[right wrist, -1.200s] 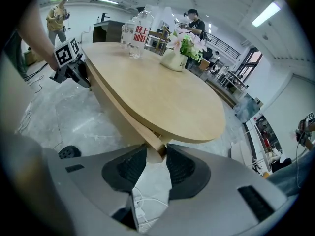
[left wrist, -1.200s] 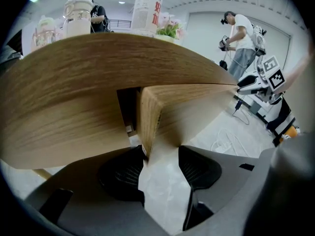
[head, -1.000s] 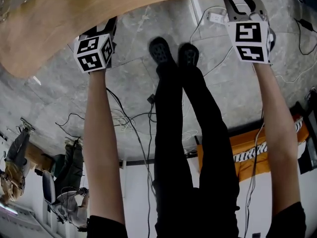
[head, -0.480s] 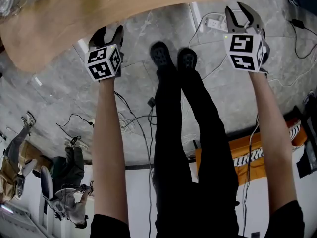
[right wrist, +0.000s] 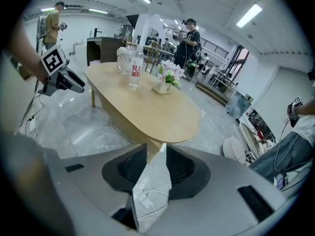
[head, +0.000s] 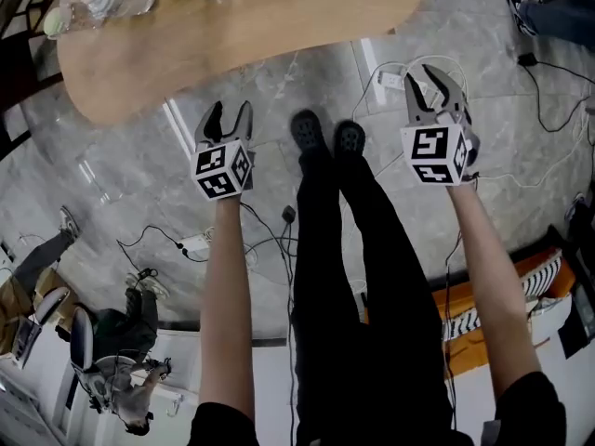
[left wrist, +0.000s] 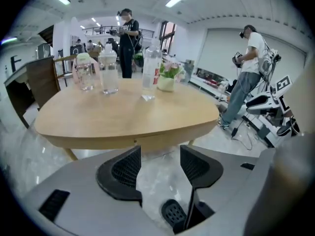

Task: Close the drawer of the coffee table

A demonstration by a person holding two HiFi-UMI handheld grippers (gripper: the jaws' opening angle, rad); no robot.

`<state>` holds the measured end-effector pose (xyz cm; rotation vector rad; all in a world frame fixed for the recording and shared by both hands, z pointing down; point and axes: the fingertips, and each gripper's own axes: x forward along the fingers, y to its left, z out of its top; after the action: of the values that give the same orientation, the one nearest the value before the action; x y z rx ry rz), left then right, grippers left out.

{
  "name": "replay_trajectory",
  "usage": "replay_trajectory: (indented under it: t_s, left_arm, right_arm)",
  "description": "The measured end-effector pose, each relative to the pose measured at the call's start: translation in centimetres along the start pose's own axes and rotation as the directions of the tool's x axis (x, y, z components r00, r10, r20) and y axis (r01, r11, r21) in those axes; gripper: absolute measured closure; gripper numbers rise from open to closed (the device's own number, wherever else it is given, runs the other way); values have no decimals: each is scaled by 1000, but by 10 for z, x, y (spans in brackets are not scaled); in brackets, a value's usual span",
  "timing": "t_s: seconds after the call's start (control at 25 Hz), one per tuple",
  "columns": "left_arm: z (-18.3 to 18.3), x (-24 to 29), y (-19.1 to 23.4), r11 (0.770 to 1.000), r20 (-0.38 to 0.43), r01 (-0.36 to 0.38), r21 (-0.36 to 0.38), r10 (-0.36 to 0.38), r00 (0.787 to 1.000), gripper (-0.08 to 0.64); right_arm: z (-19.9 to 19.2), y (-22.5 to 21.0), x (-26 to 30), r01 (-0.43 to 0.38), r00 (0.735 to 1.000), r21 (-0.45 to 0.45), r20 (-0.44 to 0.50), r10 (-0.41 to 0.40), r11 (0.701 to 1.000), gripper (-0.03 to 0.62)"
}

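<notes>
Hanging open and empty, the left claw (head: 231, 117) is held above the grey floor (head: 279, 82), short of the table. Its jaws have just been opening wider, and only floor is seen between them. The right claw (head: 433, 89) is held the same way, with its jaws apart and nothing gripped. Both are pointed down and forward towards the coffee table (left wrist: 123, 114), well apart from it and touching nothing.

The drawer (left wrist: 153, 141) is taken to be the panel in the table's front edge, marked off by a thin seam. It is seen flush with that edge, so it is judged already shut. That would explain why both claws are held clear and empty.

Counted: two claws, one table, one drawer, three clear bottles (left wrist: 151, 73) and one pot of flowers (left wrist: 167, 81). Bottles and flowers are grouped on the far side of the top, probably so that the drawer side is left free.
</notes>
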<state>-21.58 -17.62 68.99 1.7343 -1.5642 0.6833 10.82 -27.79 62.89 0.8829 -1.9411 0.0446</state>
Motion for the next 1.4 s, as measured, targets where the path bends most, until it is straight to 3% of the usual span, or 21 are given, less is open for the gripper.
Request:
replay_trajectory:
  t_s: [0.28,0.44,0.64,0.84,1.08,1.24,1.4]
  left_arm:
    - [55,-76,-29,1000,162,0,-9,2,987,304]
    - [63,-121,-54,993,190,7,119,-29,981,304]
    - [60,-181,-83,981,220,47,187,-89,972,304]
    - [58,-273,-106,983,312,80,163,-128,942,326]
    - [46,-407,-122,983,439,78,166,-145,887,377]
    - [48,-484,-132,983,505,66,172,-145,850,400]
    - [31,-564,-145,978,526,38,205,-143,839,426]
  right_arm:
    - [42,15,-70,-34,992,-67,120,42,997,469]
    - [51,27,-103,-33,987,-32,156,38,999,469]
    - [64,51,-152,-30,981,-10,192,31,1000,469]
    - [84,83,-238,20,970,-32,245,-11,999,471]
    - [110,131,-354,75,943,-38,327,-58,996,506]
    - [136,138,-426,141,914,-44,391,-112,989,517]
    - [143,163,-505,174,890,2,429,-157,985,552]
